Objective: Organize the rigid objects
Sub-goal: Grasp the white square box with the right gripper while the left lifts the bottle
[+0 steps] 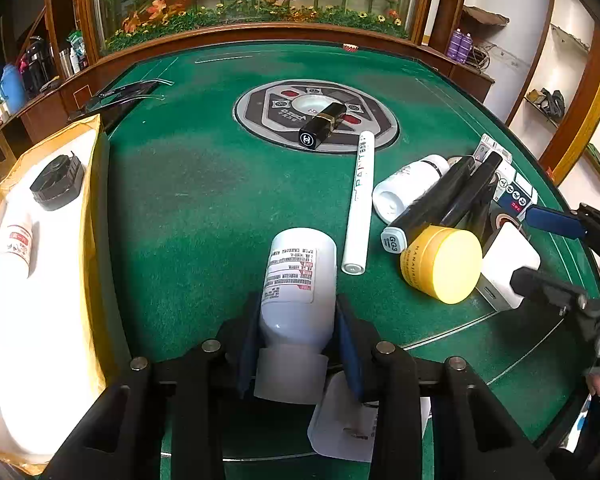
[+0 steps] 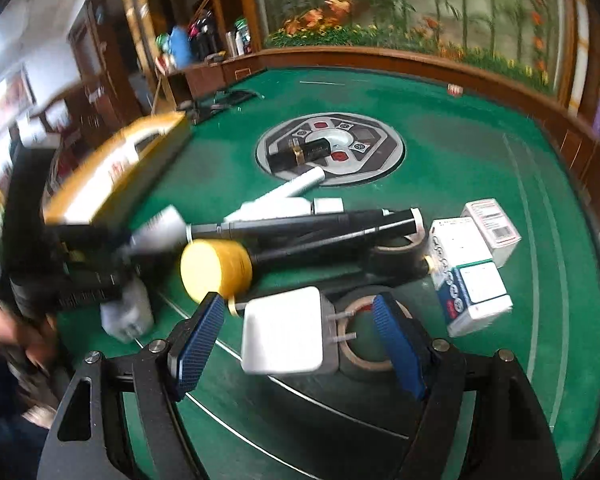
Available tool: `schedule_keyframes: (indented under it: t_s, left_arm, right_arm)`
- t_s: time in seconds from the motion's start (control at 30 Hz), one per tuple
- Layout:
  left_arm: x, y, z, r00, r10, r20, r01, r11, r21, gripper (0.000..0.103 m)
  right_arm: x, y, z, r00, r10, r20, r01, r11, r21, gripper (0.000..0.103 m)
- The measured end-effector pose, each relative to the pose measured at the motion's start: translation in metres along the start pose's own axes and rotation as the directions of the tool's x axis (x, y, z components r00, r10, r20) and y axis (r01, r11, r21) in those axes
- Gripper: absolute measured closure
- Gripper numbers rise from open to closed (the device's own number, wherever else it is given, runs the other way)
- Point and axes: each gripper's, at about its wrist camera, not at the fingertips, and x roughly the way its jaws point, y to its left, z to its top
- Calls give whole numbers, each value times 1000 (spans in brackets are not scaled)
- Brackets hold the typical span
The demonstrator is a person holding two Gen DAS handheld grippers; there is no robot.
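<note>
The left hand-held gripper (image 1: 298, 344) pinches a white pill bottle (image 1: 298, 280) by its neck, above the green desk (image 1: 204, 208); the right hand-held gripper (image 2: 300, 344) stands spread around a white charger (image 2: 284, 330); at the desk's left edge, a yellow-rimmed box (image 1: 94, 216) holds a black cap (image 1: 58, 182) and a small white bottle (image 1: 18, 242).

"GG3" on marker cap (image 1: 393, 241), "PAINT" on white pen (image 1: 360, 196)
</note>
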Motion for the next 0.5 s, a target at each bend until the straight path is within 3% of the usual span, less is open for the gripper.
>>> schedule_keyframes:
  t_s: [0.13, 0.2, 0.3, 0.33, 0.5]
  left_arm:
    - [0, 0, 0, 1000, 0, 1, 0, 1000, 2, 64]
    - [1, 0, 0, 1000, 3, 4, -3, 1000, 5, 64]
    - [0, 1, -1, 1000, 1, 9, -1, 1000, 1, 66]
    - [0, 1, -1, 1000, -3, 10, 3, 1000, -1, 66]
    - [-8, 8, -1, 998, -57, 32, 58, 998, -38, 66]
  right_arm:
    - [2, 19, -2, 997, -73, 4, 73, 991, -116, 27]
    - [7, 32, -7, 989, -150, 16, 150, 967, -205, 27]
    - [16, 44, -16, 969, -243, 39, 243, 921, -305, 41]
    - [16, 46, -17, 970, -239, 37, 238, 916, -323, 54]
    - [11, 33, -10, 984, -178, 19, 177, 954, -242, 54]
